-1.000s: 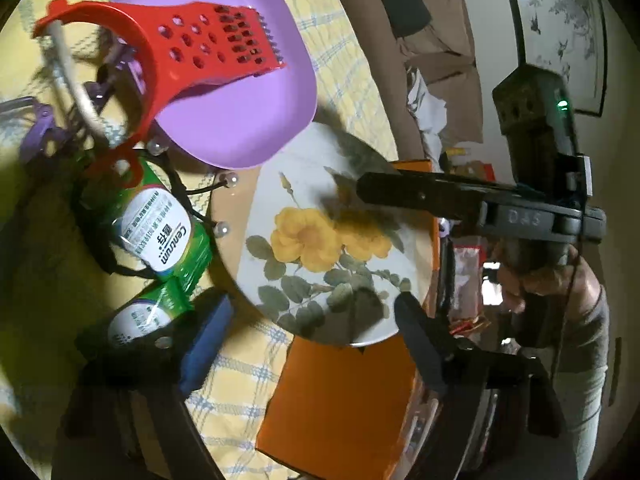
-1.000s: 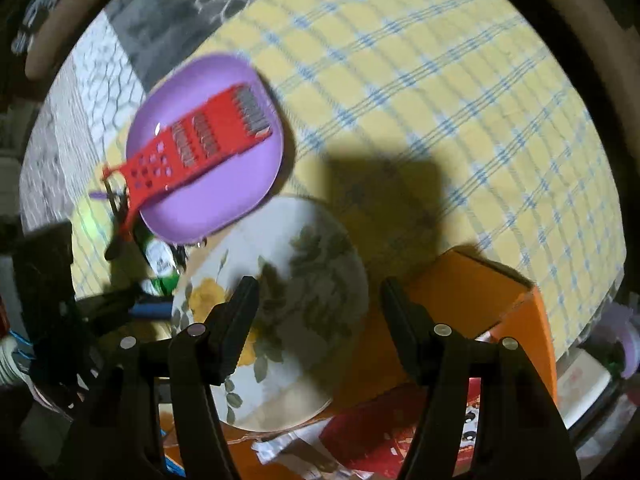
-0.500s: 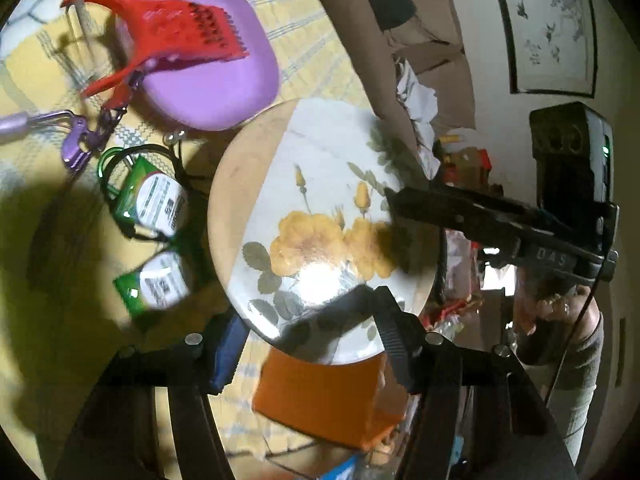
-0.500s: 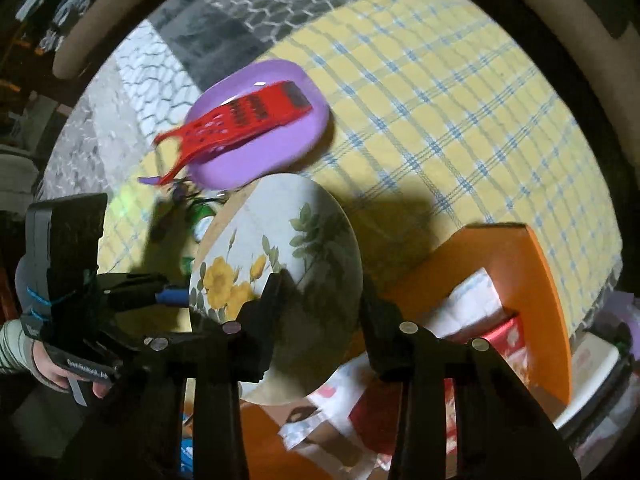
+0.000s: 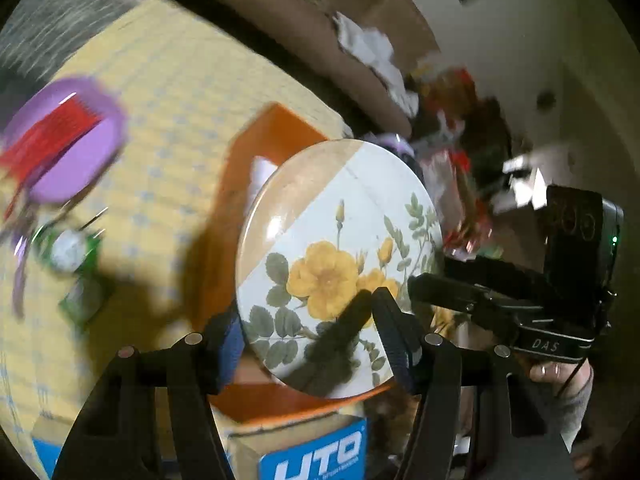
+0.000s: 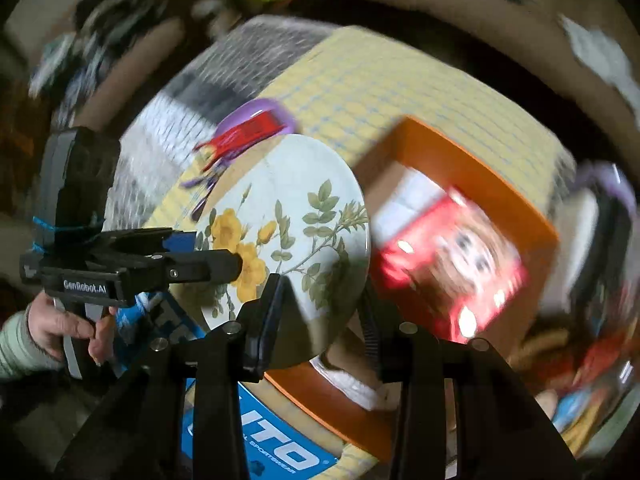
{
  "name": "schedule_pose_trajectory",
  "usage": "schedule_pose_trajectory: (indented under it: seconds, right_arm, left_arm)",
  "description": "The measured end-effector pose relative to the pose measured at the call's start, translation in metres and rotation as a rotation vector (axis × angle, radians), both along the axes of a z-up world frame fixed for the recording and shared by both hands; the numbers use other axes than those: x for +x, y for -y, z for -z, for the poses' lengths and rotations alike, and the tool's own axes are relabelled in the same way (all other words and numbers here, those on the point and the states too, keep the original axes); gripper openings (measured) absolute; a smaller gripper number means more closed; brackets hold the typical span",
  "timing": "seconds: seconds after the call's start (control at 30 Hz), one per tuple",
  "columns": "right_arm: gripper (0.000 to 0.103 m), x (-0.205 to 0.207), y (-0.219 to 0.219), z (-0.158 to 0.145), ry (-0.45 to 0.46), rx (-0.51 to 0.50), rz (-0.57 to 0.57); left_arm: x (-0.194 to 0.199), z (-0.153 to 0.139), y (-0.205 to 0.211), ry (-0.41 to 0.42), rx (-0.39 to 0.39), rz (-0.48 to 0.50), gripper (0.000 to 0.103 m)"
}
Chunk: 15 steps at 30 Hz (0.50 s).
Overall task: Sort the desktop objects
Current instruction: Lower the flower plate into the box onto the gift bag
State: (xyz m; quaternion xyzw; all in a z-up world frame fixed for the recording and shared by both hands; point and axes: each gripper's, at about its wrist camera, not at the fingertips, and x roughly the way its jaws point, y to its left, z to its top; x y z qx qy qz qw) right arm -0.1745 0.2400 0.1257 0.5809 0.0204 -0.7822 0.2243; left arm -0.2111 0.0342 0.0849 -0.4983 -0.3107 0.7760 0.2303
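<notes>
Two grippers hold one round white plate printed with yellow flowers and green leaves (image 5: 340,264), lifted clear of the bench and tilted above an open orange cardboard box (image 5: 276,136). The left gripper (image 5: 308,332) has its fingers closed on the plate's lower edge, one blue-padded finger (image 5: 228,340) behind the rim and the other across the painted face. The right gripper (image 6: 320,312) is likewise closed on the plate's near edge (image 6: 288,224), one finger over the front and the other behind it. In the right wrist view the left gripper (image 6: 224,256) reaches in from the side, its tips pinching the rim by the yellow blossoms. The box (image 6: 492,184) holds a red packet (image 6: 452,260) and some white material, both blurred. On the yellow checked cloth (image 5: 168,92) covering the bench, well apart from the plate, lies a purple tray (image 5: 64,152) with a red plastic grater (image 5: 44,136) resting on it, and near that a green-labelled bottle (image 5: 72,248), too blurred to read. A blue and white printed box (image 6: 256,436) sits just beside the orange box at the near edge.
</notes>
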Motion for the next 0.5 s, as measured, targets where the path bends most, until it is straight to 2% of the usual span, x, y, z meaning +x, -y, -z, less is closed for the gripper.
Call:
schedule_pose_trajectory:
  seconds: [0.13, 0.2, 0.27, 0.33, 0.37, 0.4, 0.47, 0.5]
  right_arm:
    - [0.035, 0.005, -0.066, 0.024, -0.013, -0.084, 0.177]
    - [0.036, 0.003, -0.085, 0.038, -0.011, -0.084, 0.224]
    - [0.037, -0.001, -0.101, 0.057, 0.006, -0.058, 0.266]
    - [0.039, -0.007, -0.113, 0.077, 0.021, -0.014, 0.296]
    - [0.039, -0.009, -0.115, 0.084, 0.023, 0.015, 0.302]
    - [0.039, -0.012, -0.114, 0.089, 0.013, 0.082, 0.311]
    - [0.038, -0.012, -0.107, 0.090, -0.038, 0.165, 0.299]
    - [0.042, -0.011, -0.101, 0.087, -0.077, 0.198, 0.286]
  left_arm:
    - [-0.045, 0.001, -0.063, -0.005, -0.142, 0.104, 0.063]
    - [-0.031, 0.013, -0.070, 0.002, -0.180, 0.136, 0.064]
    - [-0.042, 0.026, -0.091, 0.024, -0.219, 0.167, 0.064]
    - [-0.051, 0.045, -0.107, 0.042, -0.266, 0.192, 0.063]
    - [-0.043, 0.056, -0.104, 0.056, -0.287, 0.197, 0.061]
    - [-0.040, 0.064, -0.108, 0.067, -0.311, 0.199, 0.061]
    - [-0.035, 0.074, -0.109, 0.068, -0.369, 0.191, 0.061]
    - [-0.033, 0.074, -0.108, 0.055, -0.384, 0.192, 0.063]
